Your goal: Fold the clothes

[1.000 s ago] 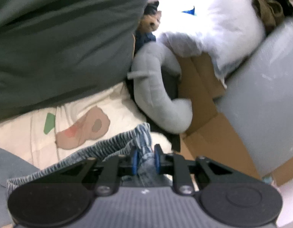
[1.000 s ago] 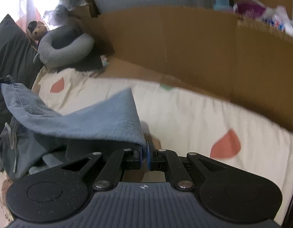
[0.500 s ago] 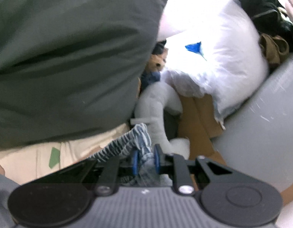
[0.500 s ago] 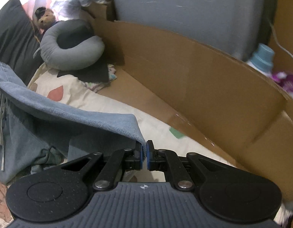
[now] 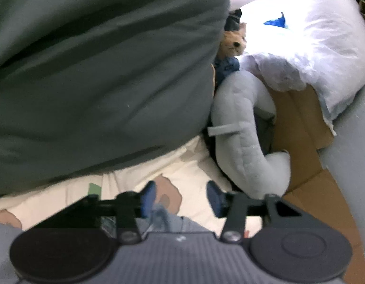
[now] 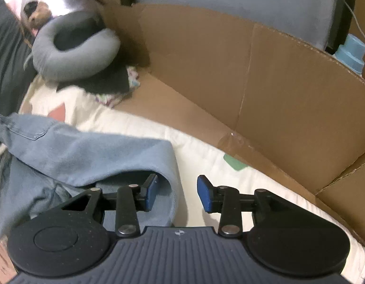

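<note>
Left wrist view: we see our left gripper [image 5: 180, 198] opening, its jaws parted halfway, a bit of the denim garment [image 5: 163, 217] lying loose between and below them on the patterned sheet [image 5: 194, 172]. In the right wrist view, our right gripper [image 6: 176, 195] is opening too; the denim's hem drapes over its left jaw, unpinched.

Your left gripper [image 5: 181, 197] shows a ribbed dark grey housing with a small white mark at its middle, two round black discs either side, black linkage arms with silver screws, and blue pads [image 5: 148, 197] on the fingers. Your right gripper [image 6: 177, 193] looks the same: ribbed grey body, speckled black discs, silver screw heads, rectangular blue pads [image 6: 204, 195].
</note>
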A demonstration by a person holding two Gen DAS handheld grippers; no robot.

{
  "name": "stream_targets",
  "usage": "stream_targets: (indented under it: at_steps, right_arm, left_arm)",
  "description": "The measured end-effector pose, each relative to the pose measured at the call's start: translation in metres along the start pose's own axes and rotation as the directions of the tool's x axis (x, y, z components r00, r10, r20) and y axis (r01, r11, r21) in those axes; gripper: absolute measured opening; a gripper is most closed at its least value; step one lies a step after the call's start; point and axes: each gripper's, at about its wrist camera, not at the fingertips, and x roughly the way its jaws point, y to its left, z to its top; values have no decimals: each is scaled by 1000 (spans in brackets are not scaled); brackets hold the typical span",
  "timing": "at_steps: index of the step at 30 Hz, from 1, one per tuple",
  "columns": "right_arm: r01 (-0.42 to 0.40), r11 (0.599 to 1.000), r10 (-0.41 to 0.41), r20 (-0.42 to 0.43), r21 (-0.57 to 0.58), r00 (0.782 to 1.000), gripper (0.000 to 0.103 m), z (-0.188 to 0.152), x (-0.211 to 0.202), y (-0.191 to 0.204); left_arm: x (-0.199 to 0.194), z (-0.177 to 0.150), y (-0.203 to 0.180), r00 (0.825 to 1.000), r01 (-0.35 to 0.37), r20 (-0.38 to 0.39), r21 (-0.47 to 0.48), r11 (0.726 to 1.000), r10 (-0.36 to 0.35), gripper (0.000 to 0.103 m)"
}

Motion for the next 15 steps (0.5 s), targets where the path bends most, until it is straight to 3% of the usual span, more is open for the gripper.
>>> stream_targets:
  at_steps: [7, 15]
  right_arm:
    - [-31, 999, 31, -5, 38, 999, 47, -31, -14, 1]
    - [-186, 971, 191, -17, 153, 981, 49, -91, -25, 23]
  left_arm:
    - [-12, -27, -2, 998, 10, -61, 60, 998, -6, 58]
    - [-29, -82, 6, 989, 33, -144, 49, 998, -25, 58]
